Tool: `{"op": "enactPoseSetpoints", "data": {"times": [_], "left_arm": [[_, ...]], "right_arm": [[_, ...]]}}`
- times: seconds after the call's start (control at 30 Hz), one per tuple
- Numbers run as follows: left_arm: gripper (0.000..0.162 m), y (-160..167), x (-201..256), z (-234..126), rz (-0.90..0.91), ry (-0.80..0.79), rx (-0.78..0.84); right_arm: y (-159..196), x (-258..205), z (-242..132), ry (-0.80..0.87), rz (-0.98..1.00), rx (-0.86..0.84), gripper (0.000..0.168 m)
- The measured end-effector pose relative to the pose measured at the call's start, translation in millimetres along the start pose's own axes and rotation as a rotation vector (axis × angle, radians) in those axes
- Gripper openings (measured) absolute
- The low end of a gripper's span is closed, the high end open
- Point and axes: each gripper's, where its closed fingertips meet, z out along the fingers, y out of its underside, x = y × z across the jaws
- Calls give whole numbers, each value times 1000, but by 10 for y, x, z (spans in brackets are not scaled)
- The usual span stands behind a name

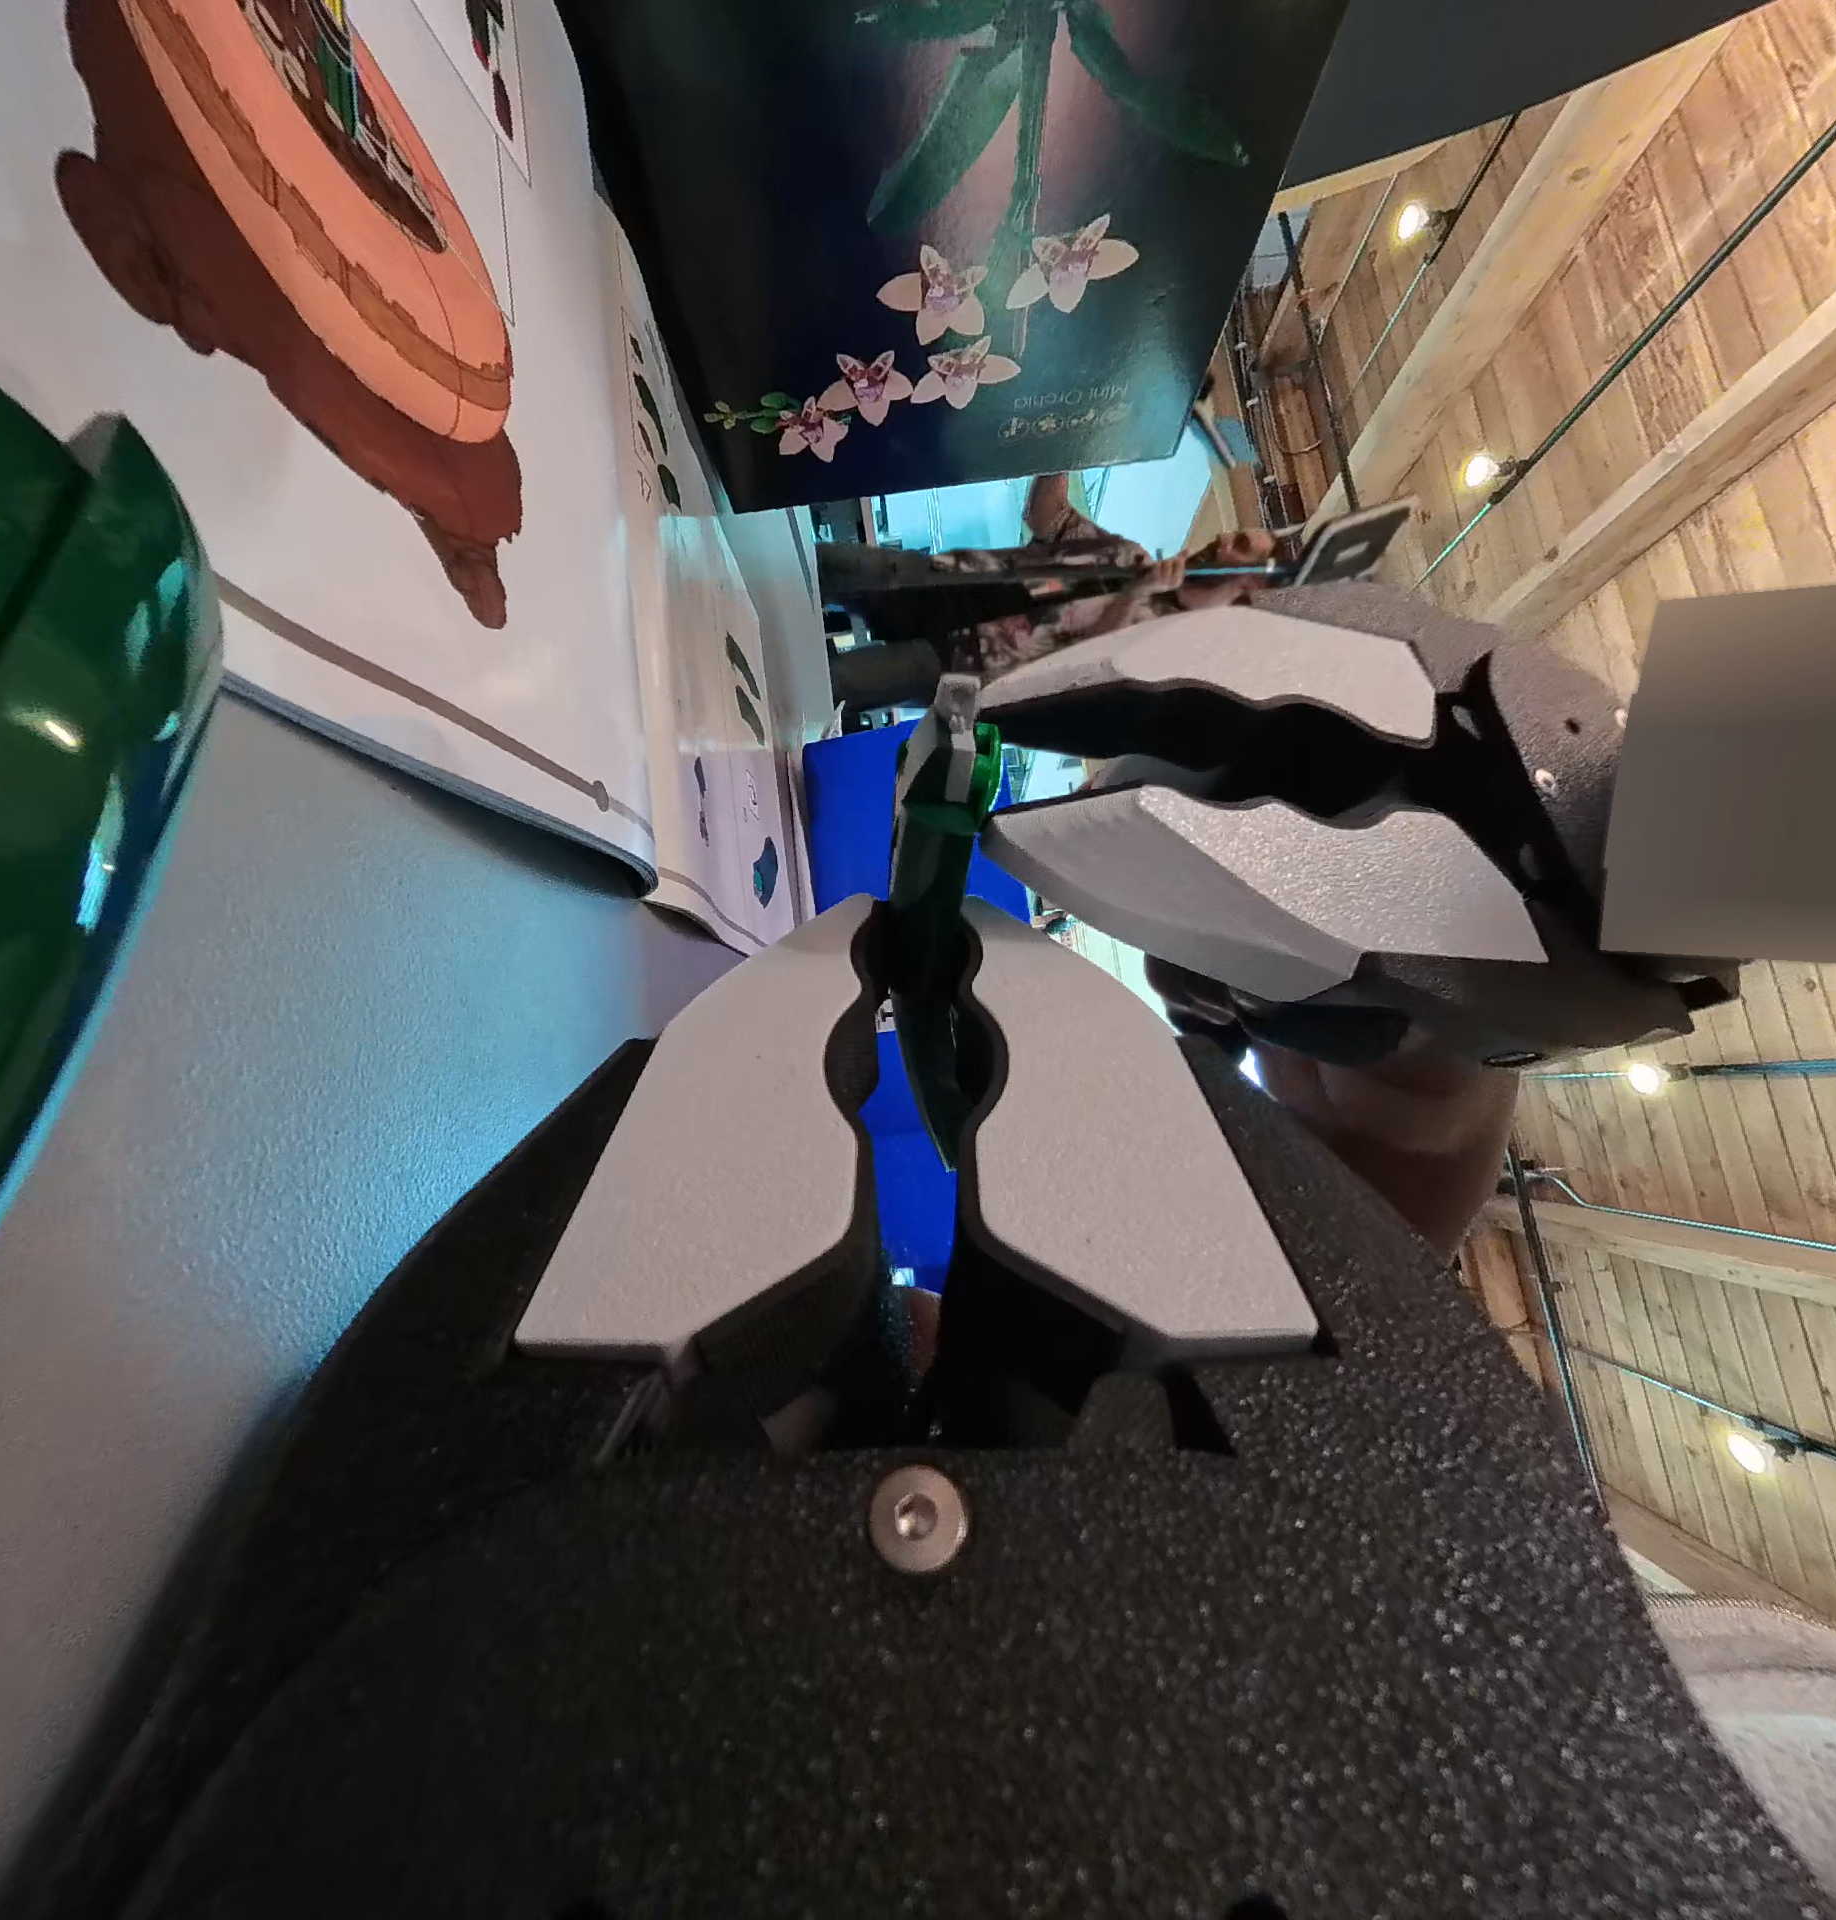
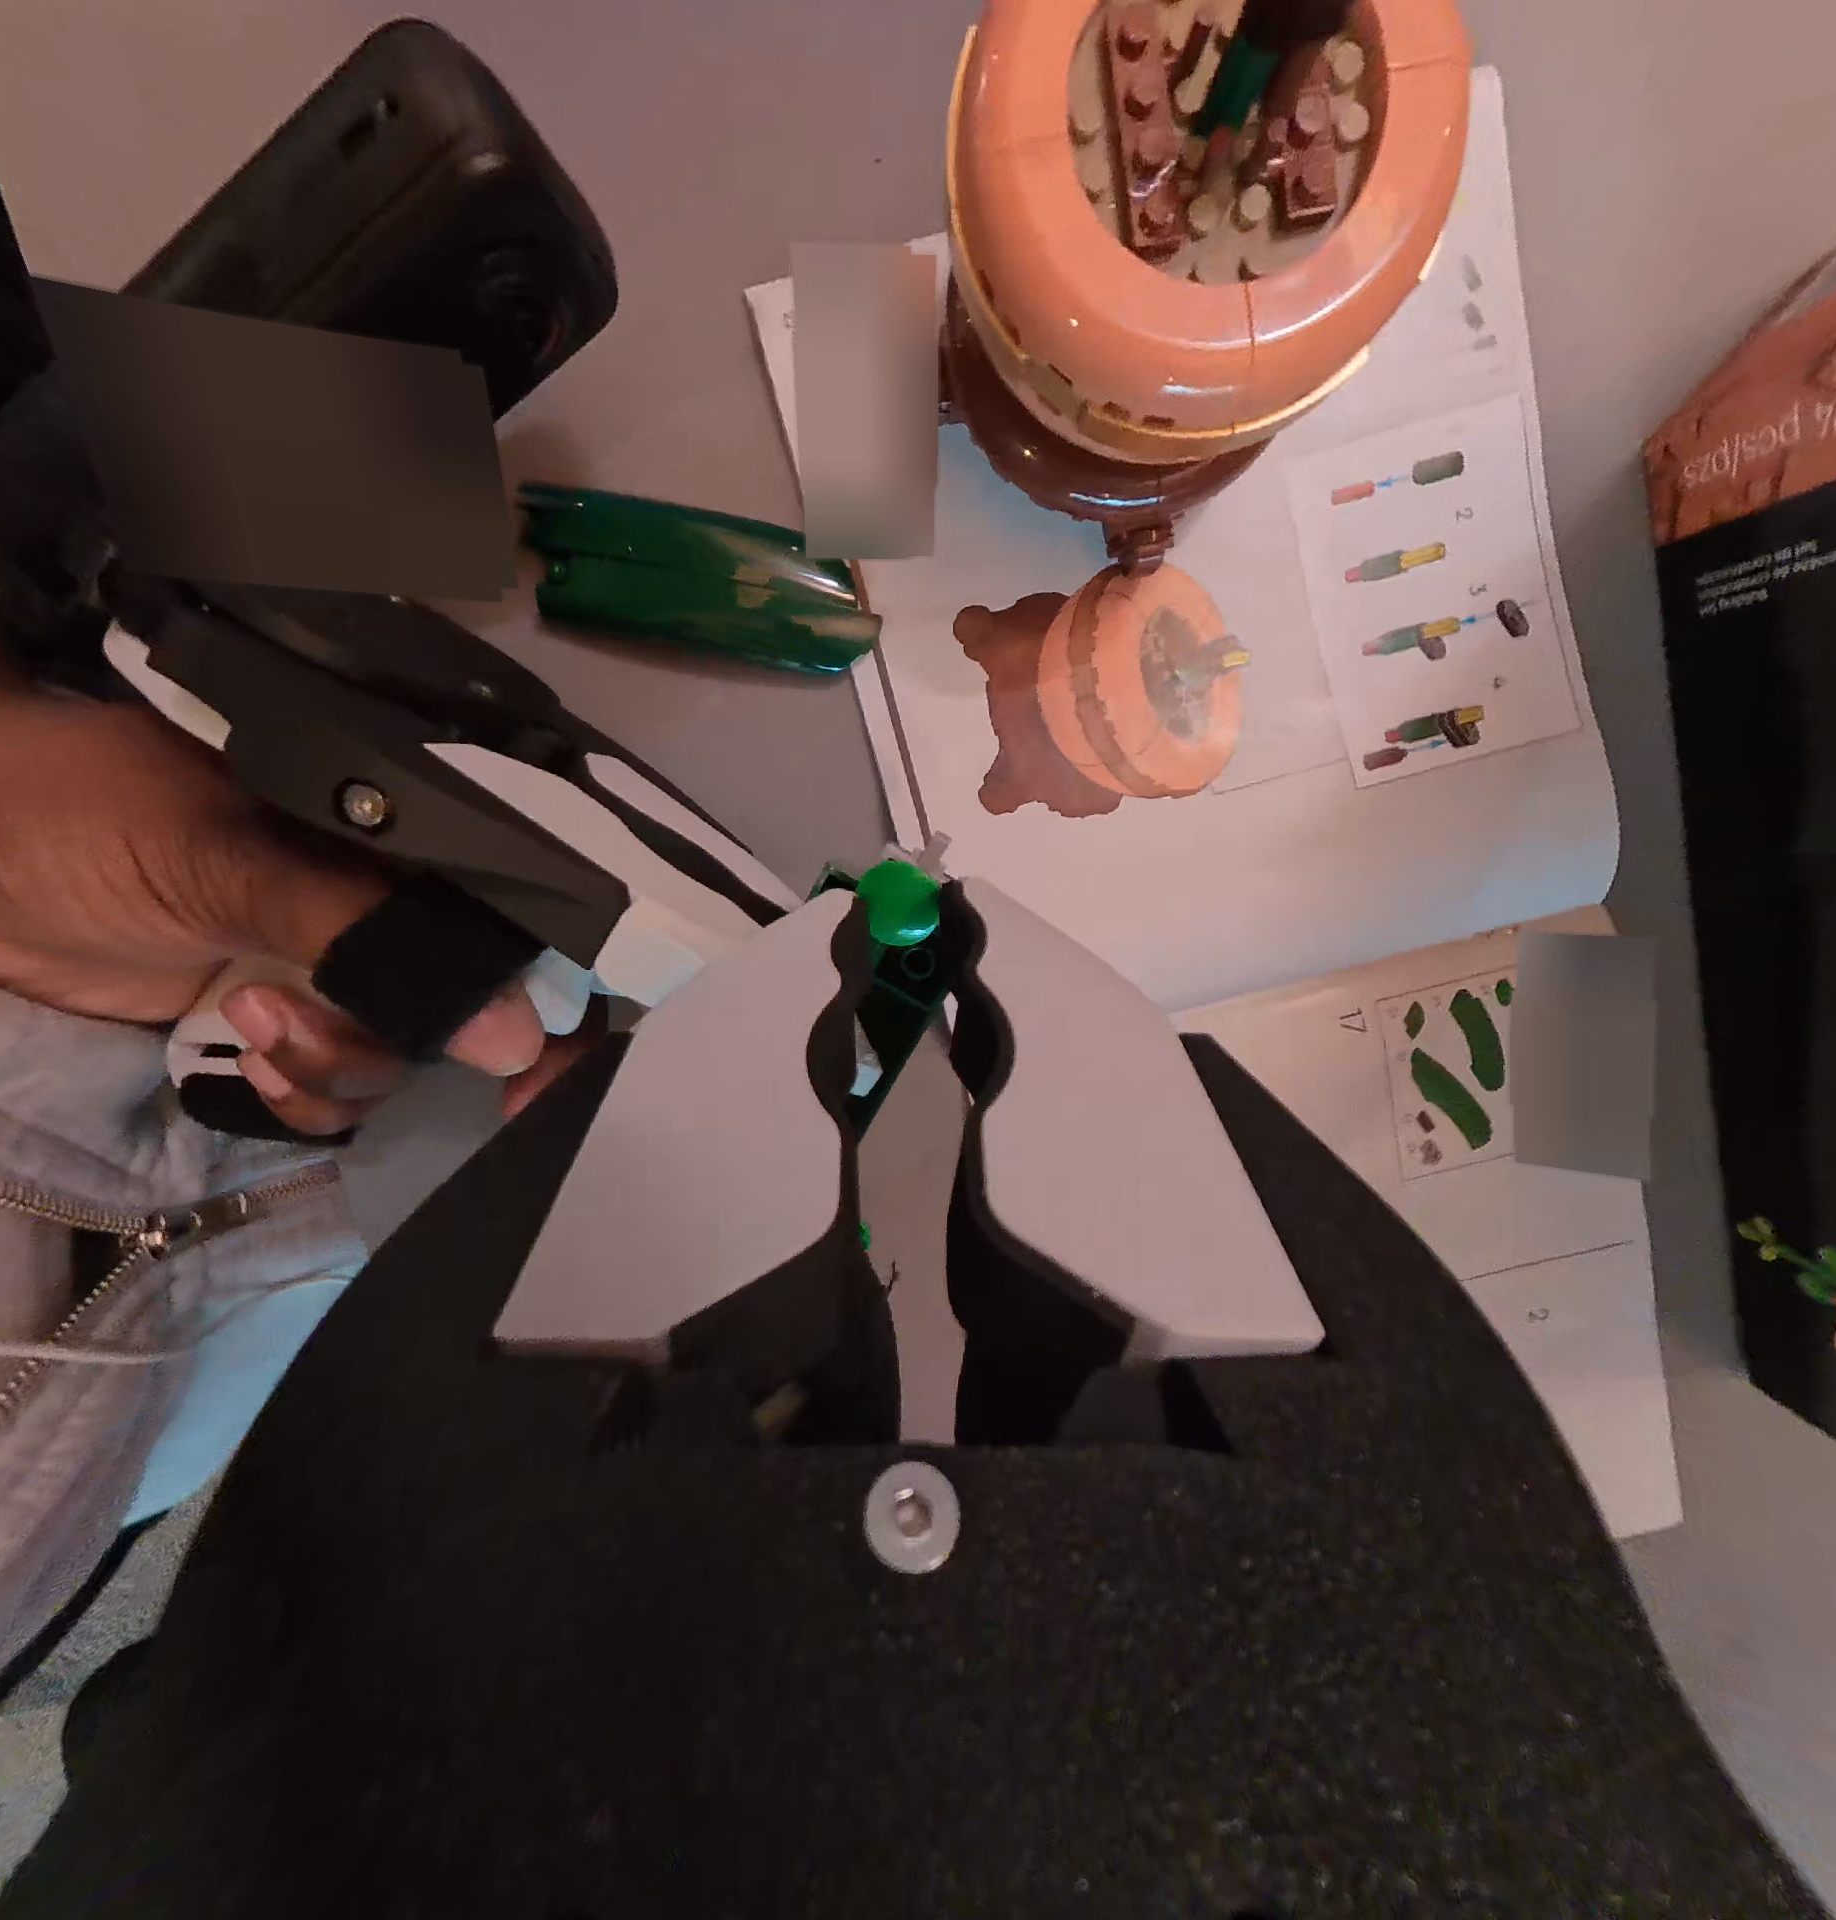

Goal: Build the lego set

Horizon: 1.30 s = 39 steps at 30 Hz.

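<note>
the dark green leaf piece sits pinched in the left tongs, sticking out past the tips, and the right tongs come in from the side, closed on a bright green round piece at its far end. leaf is glossy and long; tong faces are matte grey with wavy inner edges (grainy black bodies behind). on the grey worktop: another leaf, the peach-and-brown pot and the open booklet.
</note>
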Motion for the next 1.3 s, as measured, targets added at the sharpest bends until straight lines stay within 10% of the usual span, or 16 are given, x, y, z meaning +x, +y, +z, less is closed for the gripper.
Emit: {"op": "enactPoseSetpoints", "data": {"times": [1.3], "left_arm": [[9,29,-2,11,-10,6,-17]], "right_arm": [[60,40,-41,112,-34,-95,14]]}}
